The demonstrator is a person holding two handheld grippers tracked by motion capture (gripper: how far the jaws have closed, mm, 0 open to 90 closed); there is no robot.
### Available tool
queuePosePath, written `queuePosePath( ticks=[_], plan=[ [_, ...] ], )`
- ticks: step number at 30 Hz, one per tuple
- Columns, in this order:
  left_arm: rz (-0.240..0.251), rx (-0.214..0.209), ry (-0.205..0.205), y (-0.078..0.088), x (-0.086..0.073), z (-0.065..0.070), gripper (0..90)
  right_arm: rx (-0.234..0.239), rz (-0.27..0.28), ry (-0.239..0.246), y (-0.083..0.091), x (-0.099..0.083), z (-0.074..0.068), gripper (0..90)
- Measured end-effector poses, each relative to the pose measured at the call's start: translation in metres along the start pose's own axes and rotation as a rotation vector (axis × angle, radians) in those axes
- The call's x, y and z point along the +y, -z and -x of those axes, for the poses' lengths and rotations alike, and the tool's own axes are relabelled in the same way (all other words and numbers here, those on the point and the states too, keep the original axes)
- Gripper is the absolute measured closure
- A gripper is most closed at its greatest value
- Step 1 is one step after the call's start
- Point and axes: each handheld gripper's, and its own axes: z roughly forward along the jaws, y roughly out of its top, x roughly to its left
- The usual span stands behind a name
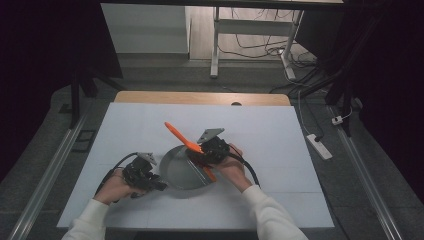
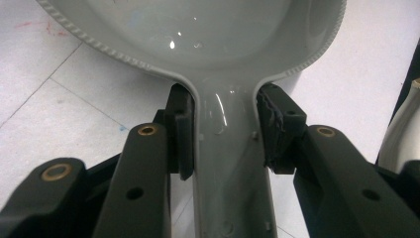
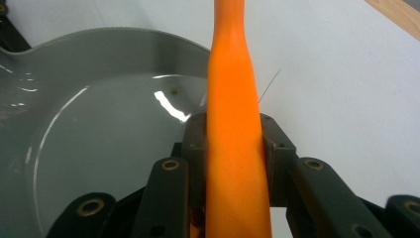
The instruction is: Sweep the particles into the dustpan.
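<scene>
The grey pan sits on the white bench; the left hand-held gripper, reaching level from the pan's left, clamps its handle; the right hand-held gripper, over the pan's right rim, grips an orange spatula slanting up and away.

My right gripper hides the orange tool's working end, pan bowl cropped at top edge
</scene>
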Motion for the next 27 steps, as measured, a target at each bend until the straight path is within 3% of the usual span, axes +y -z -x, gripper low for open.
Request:
queuePosePath(
  ticks=[5,9,18,27],
  plan=[
    [-0.001,-0.001,0.000,0.000,0.000,0.000,61.8,0.033,0.010,0.032,0.000,0.004,-0.008,70.0],
    [0.000,-0.002,0.001,-0.001,0.000,0.000,61.8,0.058,0.046,0.017,0.003,0.007,-0.008,69.9],
    [0.000,-0.003,0.000,-0.001,0.000,0.000,61.7,-0.024,0.116,-0.062,0.025,0.002,0.014,69.9],
    [-0.001,-0.003,0.001,-0.001,0.000,0.000,61.7,-0.092,0.092,-0.135,0.027,-0.013,0.036,69.9]
  ],
)
